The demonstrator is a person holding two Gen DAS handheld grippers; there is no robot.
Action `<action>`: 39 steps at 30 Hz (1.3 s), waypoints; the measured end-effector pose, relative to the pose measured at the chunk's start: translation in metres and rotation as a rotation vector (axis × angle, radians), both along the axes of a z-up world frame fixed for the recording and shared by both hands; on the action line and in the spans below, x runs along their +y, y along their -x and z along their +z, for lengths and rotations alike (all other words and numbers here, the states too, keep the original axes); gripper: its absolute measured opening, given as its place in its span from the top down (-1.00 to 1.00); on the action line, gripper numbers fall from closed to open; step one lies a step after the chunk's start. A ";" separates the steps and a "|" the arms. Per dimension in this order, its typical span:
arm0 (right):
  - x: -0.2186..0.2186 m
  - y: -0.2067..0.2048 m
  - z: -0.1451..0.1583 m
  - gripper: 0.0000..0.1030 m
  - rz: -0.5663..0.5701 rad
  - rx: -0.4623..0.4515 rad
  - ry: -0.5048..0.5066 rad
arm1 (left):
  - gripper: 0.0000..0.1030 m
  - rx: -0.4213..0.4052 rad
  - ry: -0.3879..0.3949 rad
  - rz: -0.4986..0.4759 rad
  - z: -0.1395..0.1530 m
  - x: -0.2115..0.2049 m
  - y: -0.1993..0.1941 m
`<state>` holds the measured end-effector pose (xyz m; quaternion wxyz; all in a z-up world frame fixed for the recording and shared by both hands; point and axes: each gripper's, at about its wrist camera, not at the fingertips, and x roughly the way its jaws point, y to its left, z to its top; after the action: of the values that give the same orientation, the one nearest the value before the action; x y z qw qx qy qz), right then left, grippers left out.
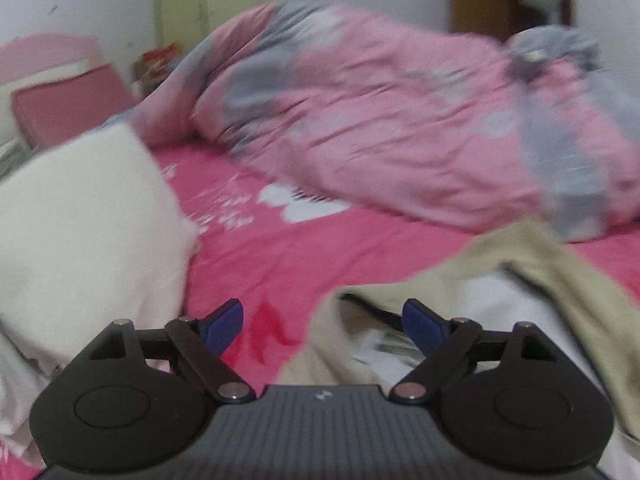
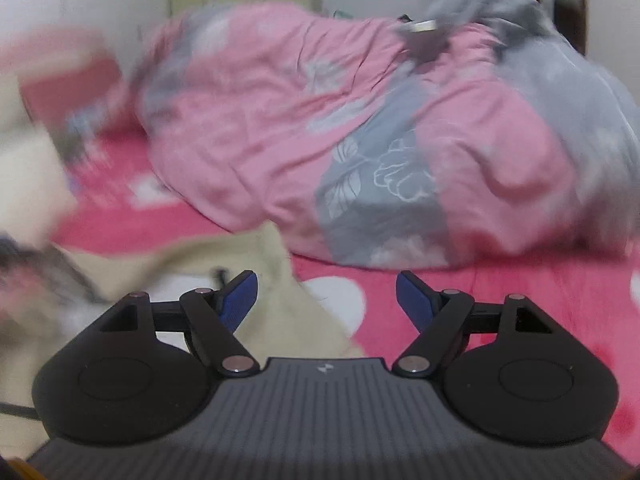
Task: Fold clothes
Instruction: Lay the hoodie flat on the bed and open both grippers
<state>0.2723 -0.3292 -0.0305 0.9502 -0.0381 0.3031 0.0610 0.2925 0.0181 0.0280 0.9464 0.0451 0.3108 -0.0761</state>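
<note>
Your left claw and right claw: both spread wide, holding nothing. Beige garment, soft, crumpled, lies on the pink bed sheet beside the rumpled quilt.

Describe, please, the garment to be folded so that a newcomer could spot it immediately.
Start from the bright pink bedsheet and the heaped pink-and-grey quilt at its far side. In front of that heap lies the beige garment, crumpled, with a white lining showing. It is the only beige cloth; the white pillow lies apart.
</note>
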 end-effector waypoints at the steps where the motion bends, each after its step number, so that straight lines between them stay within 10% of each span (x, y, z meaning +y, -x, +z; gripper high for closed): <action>1: -0.004 0.016 0.005 -0.48 0.003 0.001 -0.041 | -0.74 -0.004 0.011 -0.041 0.009 -0.002 0.018; 10: -0.041 0.157 0.050 -0.46 0.029 0.008 -0.406 | -0.77 0.067 0.133 -0.216 -0.016 -0.043 0.169; 17: 0.046 0.172 -0.031 -0.17 0.085 0.114 -0.154 | -0.56 0.130 0.144 -0.141 -0.077 -0.061 0.198; 19: 0.058 0.161 -0.053 0.48 0.067 0.168 -0.054 | -0.55 0.129 0.139 -0.119 -0.082 -0.058 0.201; 22: 0.047 0.158 -0.060 0.93 0.029 0.179 -0.076 | -0.55 0.109 0.114 -0.105 -0.082 -0.050 0.205; 34: -0.074 0.092 0.042 0.95 -0.317 -0.194 0.159 | -0.49 0.120 0.072 -0.081 -0.087 -0.048 0.192; 39: -0.131 0.028 0.036 0.95 -0.465 -0.196 0.156 | -0.49 0.129 0.023 -0.085 -0.091 -0.055 0.193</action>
<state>0.2446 -0.4603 0.0052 0.9578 -0.0461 0.2138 -0.1867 0.0998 -0.0366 -0.0628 0.9208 0.0422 0.3680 -0.1225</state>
